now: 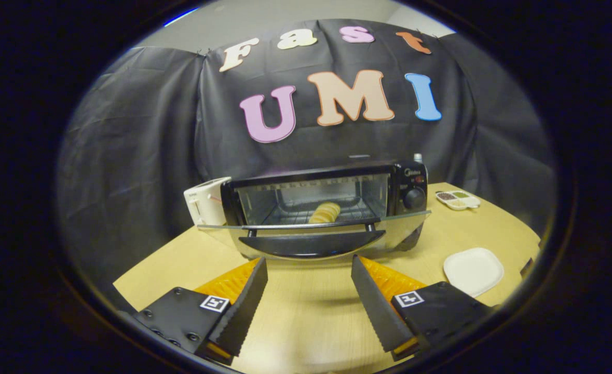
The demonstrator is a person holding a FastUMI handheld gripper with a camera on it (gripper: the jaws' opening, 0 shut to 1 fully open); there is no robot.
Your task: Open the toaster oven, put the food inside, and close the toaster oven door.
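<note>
Backdrop: black cloth wall behind a pale wooden tabletop (306, 311).
Toaster oven (326, 208): mid-tabletop, door (311, 234) dropped flat, ready for closing.
Food (325, 212): bread on the oven's rack, already inside.
Tongs (309, 270): spread, empty, just short of the oven door.
Plate (473, 270): white, empty, right of the oven.

Surface (306, 311), pale wood, is carrying: toaster oven (326, 208); white appliance (206, 200) beside it; divided dish (457, 199); white plate (473, 270).

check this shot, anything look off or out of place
Nothing stands out. The toaster oven door hangs open with the bread on its rack; the open gripper waits empty ahead of the door.
</note>
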